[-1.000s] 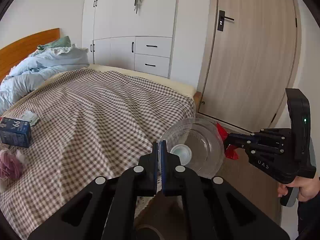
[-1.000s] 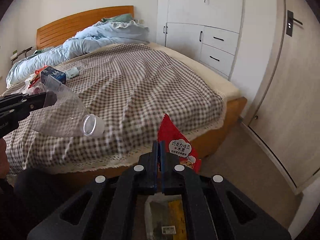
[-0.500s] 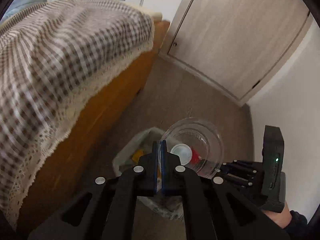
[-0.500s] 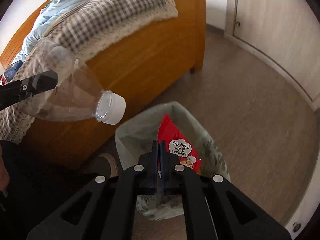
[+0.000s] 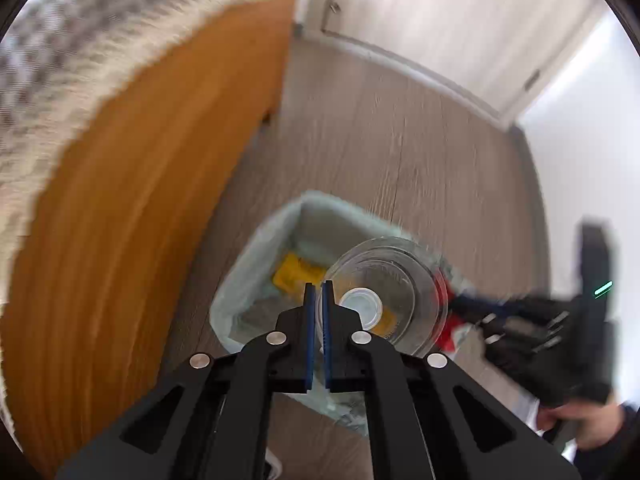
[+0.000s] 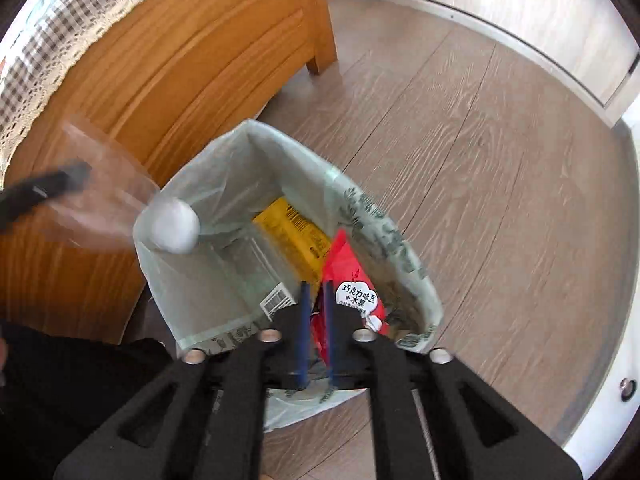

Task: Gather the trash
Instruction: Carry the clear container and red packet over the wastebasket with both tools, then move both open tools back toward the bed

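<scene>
Below both grippers now sits the lined bin (image 6: 400,248), reached from the bed; right gripper (image 6: 316,292) jaws are opening, freeing the red wrapper (image 6: 340,256); left gripper (image 5: 317,292) stays clamped on the clear bottle (image 5: 384,280).

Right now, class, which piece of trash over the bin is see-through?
The plastic bottle with the white cap, pinched by the left hand-held gripper. The snack wrapper is red; the packet in the bin is yellow.
</scene>
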A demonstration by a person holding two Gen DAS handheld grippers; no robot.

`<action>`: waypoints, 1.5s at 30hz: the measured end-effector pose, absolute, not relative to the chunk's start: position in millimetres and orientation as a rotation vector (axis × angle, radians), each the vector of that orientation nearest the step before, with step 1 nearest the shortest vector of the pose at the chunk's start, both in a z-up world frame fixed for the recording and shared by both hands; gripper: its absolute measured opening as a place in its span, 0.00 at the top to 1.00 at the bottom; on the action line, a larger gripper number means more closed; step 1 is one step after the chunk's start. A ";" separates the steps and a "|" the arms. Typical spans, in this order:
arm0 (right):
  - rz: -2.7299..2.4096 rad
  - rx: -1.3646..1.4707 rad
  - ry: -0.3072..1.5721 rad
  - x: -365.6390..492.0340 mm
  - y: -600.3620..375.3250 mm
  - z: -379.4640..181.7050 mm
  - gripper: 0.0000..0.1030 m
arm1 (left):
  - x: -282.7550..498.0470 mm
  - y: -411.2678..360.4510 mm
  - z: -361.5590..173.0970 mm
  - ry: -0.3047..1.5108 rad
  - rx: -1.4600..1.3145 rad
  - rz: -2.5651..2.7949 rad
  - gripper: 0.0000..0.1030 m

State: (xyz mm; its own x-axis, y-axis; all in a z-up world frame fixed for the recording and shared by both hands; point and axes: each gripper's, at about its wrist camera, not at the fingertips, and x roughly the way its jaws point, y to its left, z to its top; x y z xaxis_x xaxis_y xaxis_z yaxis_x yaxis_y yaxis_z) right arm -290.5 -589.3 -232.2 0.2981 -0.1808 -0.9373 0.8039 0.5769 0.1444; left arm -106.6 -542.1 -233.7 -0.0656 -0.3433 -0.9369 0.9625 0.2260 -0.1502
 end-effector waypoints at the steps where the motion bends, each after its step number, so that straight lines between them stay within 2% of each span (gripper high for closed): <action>1: -0.761 0.681 1.068 -294.5 -589.9 -229.1 0.53 | -104.8 -547.6 -237.1 1.142 0.756 -1.250 0.99; 2: -0.773 0.681 1.053 -296.9 -590.2 -227.8 0.46 | -107.9 -548.5 -242.1 1.152 0.776 -1.258 1.00; 5: -0.789 0.715 1.029 -305.9 -594.7 -227.3 0.46 | -121.8 -552.3 -250.8 1.226 0.803 -1.316 0.99; 16: -0.800 0.713 1.018 -300.7 -597.7 -222.0 0.46 | -165.3 -540.1 -291.9 1.268 0.983 -1.419 0.97; 17: -0.799 0.710 1.015 -301.8 -597.9 -220.3 0.46 | -168.0 -540.9 -298.5 1.273 1.000 -1.423 0.92; 18: -0.804 0.705 1.012 -303.3 -598.1 -218.7 0.46 | -170.9 -541.1 -304.1 1.277 1.025 -1.413 0.84; 19: -0.808 0.700 1.011 -304.7 -598.3 -217.9 0.46 | -174.2 -543.2 -311.6 1.288 1.051 -1.396 0.68; 20: -0.812 0.701 1.010 -306.2 -598.5 -217.9 0.46 | -174.7 -542.7 -313.6 1.308 1.062 -1.389 0.64; 30: -0.799 0.684 1.048 -301.6 -596.4 -220.8 0.46 | -160.4 -543.1 -307.0 1.318 0.972 -1.317 0.59; 38: -0.806 0.649 1.028 -283.8 -598.0 -203.8 0.46 | -126.3 -534.4 -278.5 1.150 0.989 -1.020 0.55; 42: -0.805 0.571 1.013 -260.7 -593.2 -179.6 0.46 | -106.5 -517.3 -214.0 1.005 0.841 -0.973 0.55; 45: -0.796 0.472 0.981 -237.9 -584.2 -152.8 0.46 | -87.0 -492.9 -163.1 0.965 0.675 -1.034 0.44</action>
